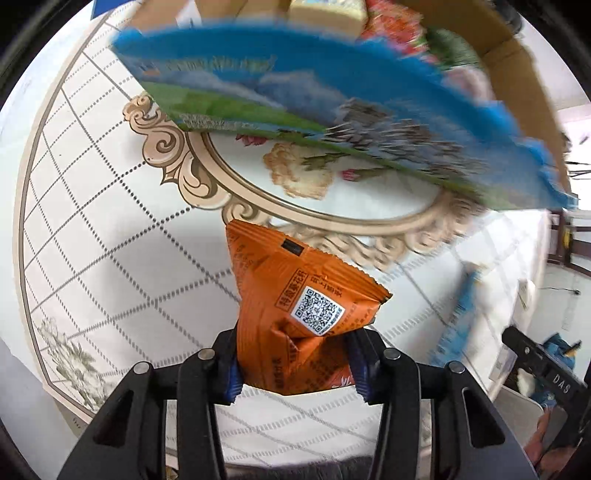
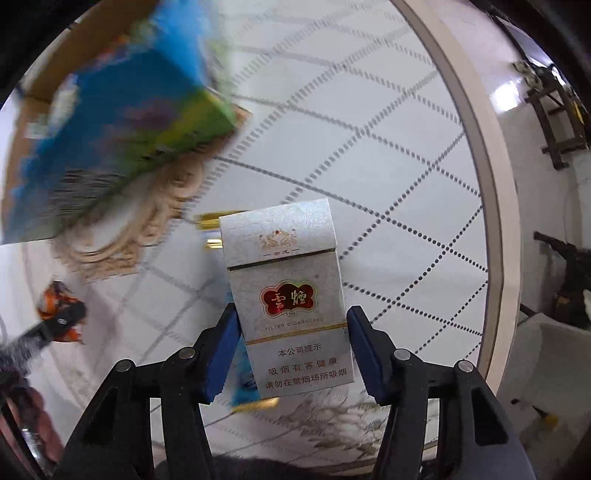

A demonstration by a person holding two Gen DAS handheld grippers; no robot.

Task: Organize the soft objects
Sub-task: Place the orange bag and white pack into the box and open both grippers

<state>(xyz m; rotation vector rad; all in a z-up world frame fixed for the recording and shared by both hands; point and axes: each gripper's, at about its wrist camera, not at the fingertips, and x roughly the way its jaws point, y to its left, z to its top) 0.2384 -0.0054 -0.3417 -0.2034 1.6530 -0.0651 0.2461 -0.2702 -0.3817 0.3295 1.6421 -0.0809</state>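
Note:
My left gripper (image 1: 295, 363) is shut on an orange snack packet (image 1: 295, 302) with a QR code, held above the patterned white table (image 1: 110, 266). My right gripper (image 2: 293, 349) is shut on a white cigarette pack (image 2: 291, 295) with a red emblem, held upright above the table (image 2: 388, 166). A large blue and green snack bag (image 1: 295, 96) lies blurred ahead of the left gripper, partly over the oval floral motif; it also shows in the right wrist view (image 2: 110, 125) at upper left. The left gripper with the orange packet (image 2: 59, 314) shows at the right view's left edge.
A cardboard box (image 1: 517, 55) stands behind the blue bag, with a yellowish pack (image 1: 328, 14) and floral-printed items inside. Another gold-edged pack (image 2: 214, 229) lies behind the cigarette pack. The table edge (image 2: 491, 221) curves at right, with furniture beyond.

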